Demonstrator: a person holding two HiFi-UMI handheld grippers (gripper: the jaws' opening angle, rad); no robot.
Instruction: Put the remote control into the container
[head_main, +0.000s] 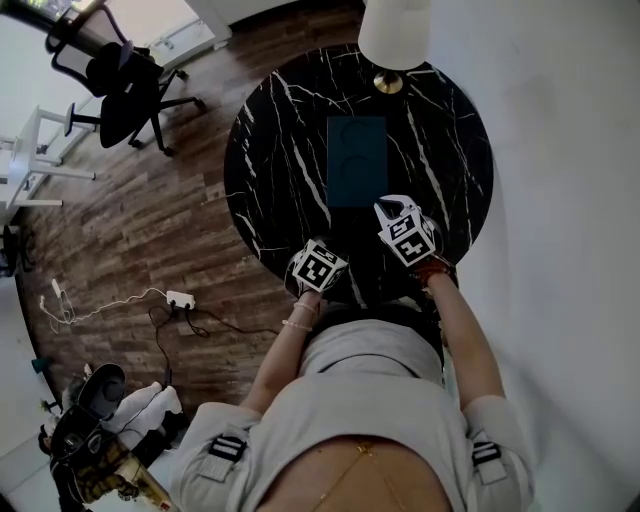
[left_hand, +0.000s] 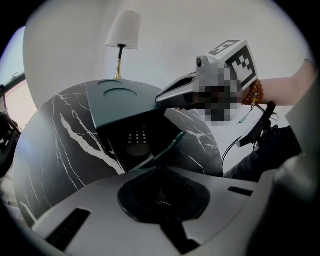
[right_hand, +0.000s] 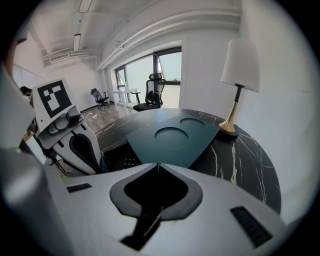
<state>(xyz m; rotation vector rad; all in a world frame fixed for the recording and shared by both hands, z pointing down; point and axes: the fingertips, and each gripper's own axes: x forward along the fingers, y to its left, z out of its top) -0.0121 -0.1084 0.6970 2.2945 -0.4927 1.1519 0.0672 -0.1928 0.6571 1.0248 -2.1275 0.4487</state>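
Left gripper view shows the black push-button remote control (left_hand: 136, 141) just ahead of the left claw (left_hand: 161, 169). It lies in the dark hollow of the teal rectangular container (left_hand: 97, 114), under the flat teal lid (left_hand: 119, 93), whose near end stands raised. That claw is clenched with nothing I can make out between its jaws; a thin teal edge runs off just beyond its tips. The right claw (right_hand: 157, 165) is clenched too and appears to pinch the lid's near edge, holding it up. With the remote apparently inside, the step in hand looks like closing up. To do it well, I would first draw the left claw back from the seam so it is not trapped. Then I would ease the lid down slowly and level so it meets the container squarely, letting go only once it sits flat. By count: one remote, one container with one lid bearing two round recesses, two claws, one round black marble surface (left_hand: 55, 145) with white veins, and one white-shaded lamp (left_hand: 123, 30) on a brass stem, beyond the lid from both claws.
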